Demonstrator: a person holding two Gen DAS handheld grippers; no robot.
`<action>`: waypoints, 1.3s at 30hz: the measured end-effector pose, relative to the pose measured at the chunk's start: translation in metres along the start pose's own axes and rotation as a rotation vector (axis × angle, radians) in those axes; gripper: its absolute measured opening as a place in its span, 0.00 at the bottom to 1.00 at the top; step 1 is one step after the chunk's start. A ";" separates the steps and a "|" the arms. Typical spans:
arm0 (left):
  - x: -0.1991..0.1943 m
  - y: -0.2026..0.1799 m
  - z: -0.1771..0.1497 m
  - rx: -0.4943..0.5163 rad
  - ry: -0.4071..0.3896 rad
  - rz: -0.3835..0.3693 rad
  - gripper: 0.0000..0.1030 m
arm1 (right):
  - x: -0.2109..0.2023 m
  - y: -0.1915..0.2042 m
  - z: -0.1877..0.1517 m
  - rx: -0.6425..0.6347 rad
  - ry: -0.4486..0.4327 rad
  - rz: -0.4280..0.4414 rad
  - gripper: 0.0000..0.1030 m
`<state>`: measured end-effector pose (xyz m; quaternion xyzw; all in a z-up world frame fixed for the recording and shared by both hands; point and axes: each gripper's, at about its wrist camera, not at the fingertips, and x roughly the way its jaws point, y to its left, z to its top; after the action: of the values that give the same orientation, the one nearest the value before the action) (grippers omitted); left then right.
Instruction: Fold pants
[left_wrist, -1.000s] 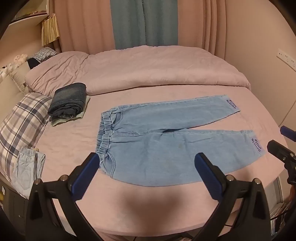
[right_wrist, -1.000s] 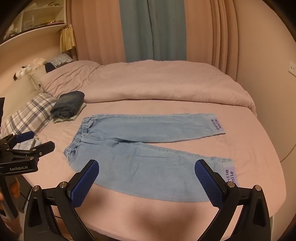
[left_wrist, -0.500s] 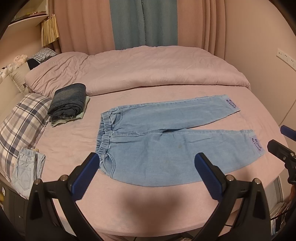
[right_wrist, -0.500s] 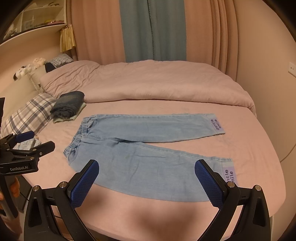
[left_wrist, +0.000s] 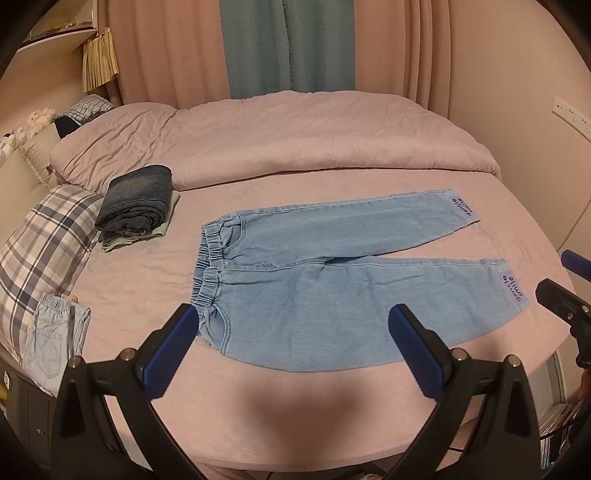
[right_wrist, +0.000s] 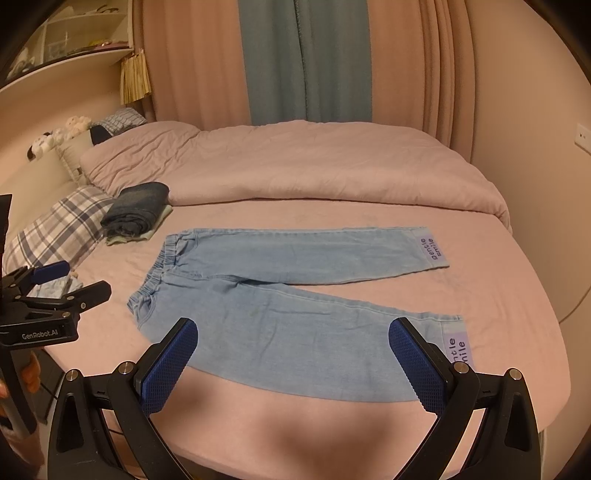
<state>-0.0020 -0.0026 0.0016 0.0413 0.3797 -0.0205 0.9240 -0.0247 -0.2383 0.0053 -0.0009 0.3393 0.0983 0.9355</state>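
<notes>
Both claws gape wide with nothing between their fingers — the left claw and right claw hover at the bottom of the frame, above the near edge of the bed. Light blue pants lie spread flat mid-frame, waistband toward the left — apart from both claws.

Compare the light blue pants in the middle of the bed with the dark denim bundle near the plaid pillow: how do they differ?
The light blue pants lie spread flat, both legs extended; the dark denim bundle is already folded into a compact stack. The pants are pale wash, the bundle deep indigo. The pants lie directly on the sheet; the bundle sits on a pale green folded item. Both look like denim.
</notes>
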 end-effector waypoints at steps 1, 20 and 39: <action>0.001 0.000 0.000 -0.001 0.001 0.000 1.00 | 0.000 0.000 0.000 0.000 0.000 -0.001 1.00; 0.001 0.000 0.000 0.001 0.002 -0.002 1.00 | 0.000 0.002 -0.001 0.003 -0.006 -0.004 1.00; 0.002 -0.004 0.001 0.004 -0.001 -0.002 1.00 | 0.000 0.003 0.000 0.005 -0.008 -0.004 1.00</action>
<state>-0.0002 -0.0066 0.0004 0.0429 0.3794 -0.0223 0.9240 -0.0251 -0.2357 0.0058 0.0013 0.3357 0.0955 0.9371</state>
